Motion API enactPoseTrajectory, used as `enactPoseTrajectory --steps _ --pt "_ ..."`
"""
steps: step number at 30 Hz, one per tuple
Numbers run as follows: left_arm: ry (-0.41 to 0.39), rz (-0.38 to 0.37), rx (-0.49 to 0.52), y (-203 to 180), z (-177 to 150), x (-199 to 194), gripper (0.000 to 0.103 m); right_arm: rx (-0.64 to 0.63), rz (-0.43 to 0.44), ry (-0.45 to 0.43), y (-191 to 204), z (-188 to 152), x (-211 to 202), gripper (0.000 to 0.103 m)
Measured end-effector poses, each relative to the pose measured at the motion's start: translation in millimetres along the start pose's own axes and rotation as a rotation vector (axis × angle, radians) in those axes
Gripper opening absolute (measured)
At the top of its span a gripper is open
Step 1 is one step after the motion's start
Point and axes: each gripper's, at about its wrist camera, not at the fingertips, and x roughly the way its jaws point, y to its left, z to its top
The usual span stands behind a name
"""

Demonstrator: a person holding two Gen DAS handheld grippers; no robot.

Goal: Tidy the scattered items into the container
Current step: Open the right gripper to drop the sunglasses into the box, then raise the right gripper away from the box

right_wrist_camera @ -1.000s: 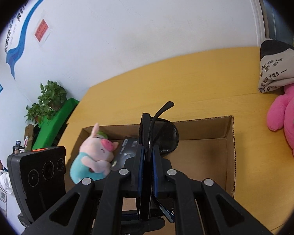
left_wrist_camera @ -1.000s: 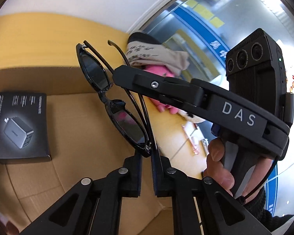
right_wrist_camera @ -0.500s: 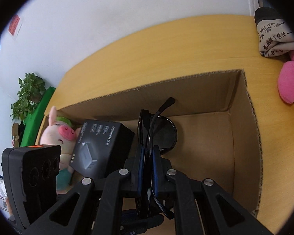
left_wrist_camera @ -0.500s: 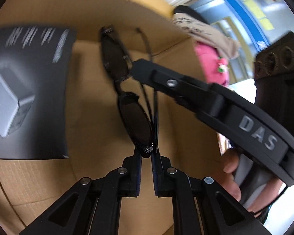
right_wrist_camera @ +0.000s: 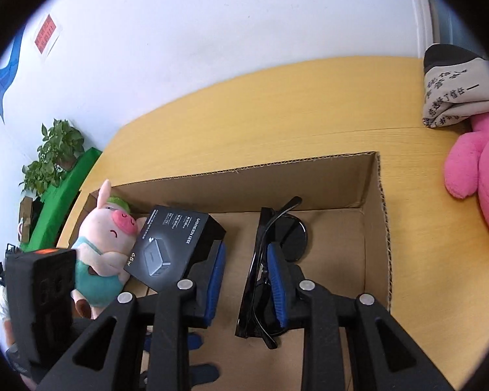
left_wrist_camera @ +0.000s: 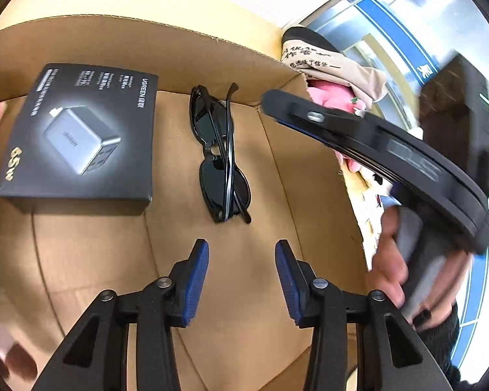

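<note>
Left wrist view puts the sunglasses (left_wrist_camera: 223,163) on the floor of the cardboard box (left_wrist_camera: 146,42), folded, near the middle and running toward its far wall. The left gripper (left_wrist_camera: 241,277) hangs just above the box floor on the near side of them; its jaws are opening, with nothing between them and both blue pads clear of the frame.

From the right wrist view the glasses look to be propped on edge between the jaws of the right gripper (right_wrist_camera: 246,280). Those jaws stand apart: the right-hand pad seems to touch a lens or temple, while the other pad is well clear, so nothing is clamped.

Also inside the box are a black charger carton (left_wrist_camera: 81,137) toward its left side and a pig plush (right_wrist_camera: 104,244) in its far-left corner. Outside it, off the right wall on the yellow table (right_wrist_camera: 277,104), lie a pink plush (right_wrist_camera: 472,163) and a printed cloth bundle (right_wrist_camera: 456,78).

The risk, as I judge it, sits with the right gripper. A temple arm lies close along its pad (how much contact there is, I cannot tell), so a skewed pull-out could hook the arm and tip the glasses or drag them back up over the box wall. Dropping either gripper further could press on the lenses.
</note>
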Motion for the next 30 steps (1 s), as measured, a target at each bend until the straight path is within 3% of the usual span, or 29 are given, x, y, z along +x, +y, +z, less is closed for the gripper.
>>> enactPoseTrajectory --steps 9,18,20,22,23,24,25,27,30 --pt "0.002 0.017 0.006 -4 -4 1 0.045 0.035 -0.037 0.081 -13 8 53 0.005" --pt "-0.023 0.027 0.033 -9 -3 -6 0.045 0.043 -0.034 0.067 -12 6 50 0.006" --pt "-0.041 0.030 0.048 -13 -3 -11 0.050 0.045 -0.022 0.043 -10 7 40 0.008" --pt "-0.092 0.049 0.068 -17 -6 -24 0.069 0.031 -0.013 0.009 -5 8 24 0.009" --pt "-0.121 0.062 0.081 -20 -8 -31 0.073 0.008 -0.013 -0.015 1 7 11 0.011" --pt "-0.157 0.077 0.097 -23 -11 -42 0.077 -0.012 -0.013 -0.034 6 5 -1 0.023" --pt "-0.182 0.086 0.107 -24 -14 -50 0.080 -0.028 -0.013 -0.049 11 3 -13 0.042" --pt "-0.243 0.133 0.136 -26 -25 -73 0.083 -0.054 -0.016 -0.076 18 -11 -42 0.066" --pt "-0.316 0.217 0.186 -21 -56 -109 0.087 -0.089 0.014 -0.102 31 -43 -80 0.073"
